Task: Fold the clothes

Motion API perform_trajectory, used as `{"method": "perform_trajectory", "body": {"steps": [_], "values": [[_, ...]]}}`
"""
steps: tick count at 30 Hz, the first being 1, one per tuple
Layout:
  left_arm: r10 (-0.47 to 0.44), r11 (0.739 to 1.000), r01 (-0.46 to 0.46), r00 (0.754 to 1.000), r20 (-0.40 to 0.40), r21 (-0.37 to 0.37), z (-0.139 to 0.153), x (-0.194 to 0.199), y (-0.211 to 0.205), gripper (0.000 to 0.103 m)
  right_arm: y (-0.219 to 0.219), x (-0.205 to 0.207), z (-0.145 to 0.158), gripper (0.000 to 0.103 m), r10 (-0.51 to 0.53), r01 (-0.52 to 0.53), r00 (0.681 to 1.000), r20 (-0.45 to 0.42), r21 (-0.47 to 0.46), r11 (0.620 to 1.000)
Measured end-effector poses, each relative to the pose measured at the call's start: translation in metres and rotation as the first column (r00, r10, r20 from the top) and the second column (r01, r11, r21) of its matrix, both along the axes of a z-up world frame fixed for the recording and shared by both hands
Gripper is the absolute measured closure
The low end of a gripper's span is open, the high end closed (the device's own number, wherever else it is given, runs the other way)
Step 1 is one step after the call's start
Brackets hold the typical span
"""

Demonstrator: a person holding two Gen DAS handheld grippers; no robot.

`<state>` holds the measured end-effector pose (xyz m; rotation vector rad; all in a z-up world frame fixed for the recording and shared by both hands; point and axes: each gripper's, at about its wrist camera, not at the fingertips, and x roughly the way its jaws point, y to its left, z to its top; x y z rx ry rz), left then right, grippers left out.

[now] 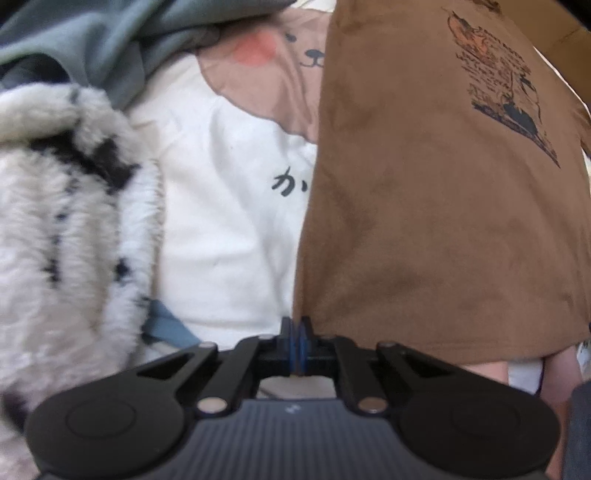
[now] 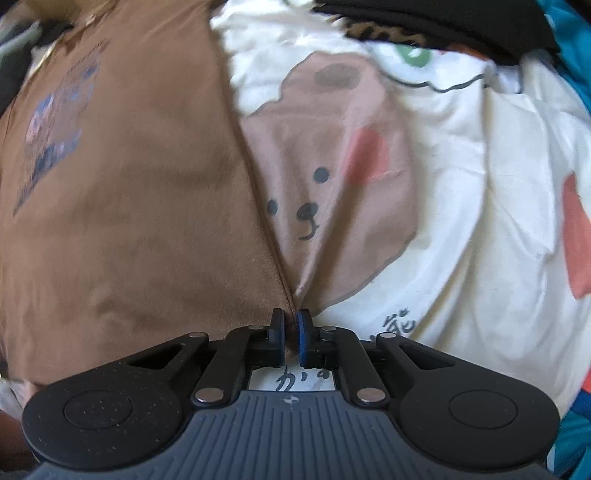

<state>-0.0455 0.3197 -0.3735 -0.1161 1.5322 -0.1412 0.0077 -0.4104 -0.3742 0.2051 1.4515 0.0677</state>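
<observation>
A brown T-shirt (image 1: 424, 203) with a dark printed graphic lies spread over a white sheet printed with a bear (image 1: 229, 221). My left gripper (image 1: 297, 325) is shut, its blue pads pinched on the shirt's near left edge. In the right wrist view the same brown T-shirt (image 2: 129, 203) fills the left half. Its right edge runs down into my right gripper (image 2: 291, 319), which is shut on that edge. A fold of the bear sheet (image 2: 461, 221) is drawn up beside the pinch.
A fluffy white garment with black marks (image 1: 66, 221) is heaped at the left, with a grey-green garment (image 1: 92, 37) behind it. Black cloth (image 2: 443, 22) and teal fabric (image 2: 576, 44) lie at the far right.
</observation>
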Motion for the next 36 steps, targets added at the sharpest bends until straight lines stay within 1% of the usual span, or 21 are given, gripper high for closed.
{"method": "perform_trajectory", "body": {"steps": [3, 8, 11, 15, 18, 20, 22, 23, 24, 25, 26, 27, 28, 30, 32, 34, 36], "values": [[0.019, 1.000, -0.019, 1.000, 0.004, -0.005, 0.010, 0.000, 0.005, 0.100, -0.001, -0.003, 0.007, 0.098, -0.001, 0.001, 1.000, 0.000, -0.012, 1.000], [0.032, 0.999, -0.032, 0.999, -0.009, -0.014, 0.013, 0.002, 0.008, 0.100, -0.007, -0.004, 0.008, 0.099, -0.030, 0.030, 1.000, -0.008, -0.021, 0.999], [0.035, 0.999, -0.035, 0.999, -0.015, -0.011, 0.007, 0.004, 0.009, 0.100, -0.005, -0.003, 0.003, 0.099, -0.035, 0.034, 0.999, -0.018, -0.047, 0.998], [0.032, 0.999, -0.032, 0.999, -0.027, 0.008, -0.011, 0.007, 0.008, 0.100, 0.001, 0.000, -0.012, 0.099, -0.017, 0.013, 0.999, -0.040, -0.084, 0.996], [0.042, 0.999, -0.042, 0.998, -0.037, 0.019, -0.021, 0.009, 0.005, 0.100, 0.003, 0.001, -0.024, 0.099, -0.038, 0.033, 0.998, -0.053, -0.088, 0.996], [0.038, 0.999, -0.036, 0.998, -0.048, 0.031, -0.021, 0.010, 0.003, 0.099, 0.001, 0.001, -0.026, 0.097, -0.063, 0.058, 0.996, -0.062, -0.075, 0.995], [0.028, 0.999, -0.025, 0.998, -0.063, 0.042, -0.017, 0.009, 0.000, 0.092, -0.001, 0.002, -0.025, 0.092, -0.091, 0.087, 0.993, -0.073, -0.054, 0.995], [0.012, 0.999, -0.009, 0.997, -0.070, 0.040, -0.012, 0.008, -0.001, 0.091, -0.003, 0.003, -0.024, 0.087, -0.103, 0.100, 0.992, -0.077, -0.045, 0.994], [-0.006, 0.999, 0.008, 0.998, -0.068, 0.038, -0.005, 0.008, -0.002, 0.086, -0.003, 0.003, -0.018, 0.085, -0.099, 0.097, 0.993, -0.066, -0.037, 0.995], [-0.017, 0.999, 0.019, 0.998, -0.055, 0.040, 0.003, 0.010, -0.002, 0.079, -0.004, 0.003, -0.013, 0.081, -0.096, 0.094, 0.994, -0.055, -0.030, 0.995], [-0.028, 0.999, 0.030, 0.999, -0.042, 0.042, 0.011, 0.012, -0.002, 0.073, -0.005, 0.004, -0.008, 0.075, -0.094, 0.093, 0.995, -0.044, -0.023, 0.995], [-0.035, 0.998, 0.036, 0.999, -0.028, 0.044, 0.019, 0.014, -0.001, 0.062, -0.007, 0.004, -0.002, 0.070, -0.104, 0.103, 0.994, -0.027, -0.021, 0.994], [-0.033, 0.998, 0.034, 0.999, -0.012, 0.043, 0.027, 0.015, 0.000, 0.057, -0.008, 0.006, 0.004, 0.069, -0.115, 0.115, 0.993, -0.013, -0.019, 0.993], [-0.028, 0.999, 0.027, 0.999, 0.019, 0.044, 0.042, 0.019, 0.002, 0.055, -0.012, 0.009, 0.015, 0.067, -0.137, 0.137, 0.990, 0.017, -0.015, 0.990], [-0.024, 0.999, 0.022, 0.999, 0.036, 0.047, 0.051, 0.029, -0.005, 0.051, -0.010, 0.014, 0.026, 0.067, -0.135, 0.136, 0.990, 0.046, -0.021, 0.990], [-0.020, 0.999, 0.017, 0.998, 0.052, 0.047, 0.059, 0.052, 0.013, 0.046, -0.008, 0.021, 0.035, 0.067, -0.125, 0.127, 0.989, 0.074, -0.029, 0.991], [-0.013, 0.999, 0.009, 0.997, 0.074, 0.052, 0.068, 0.055, 0.000, 0.044, -0.009, 0.035, 0.042, 0.066, -0.125, 0.128, 0.987, 0.100, -0.025, 0.991]]}}
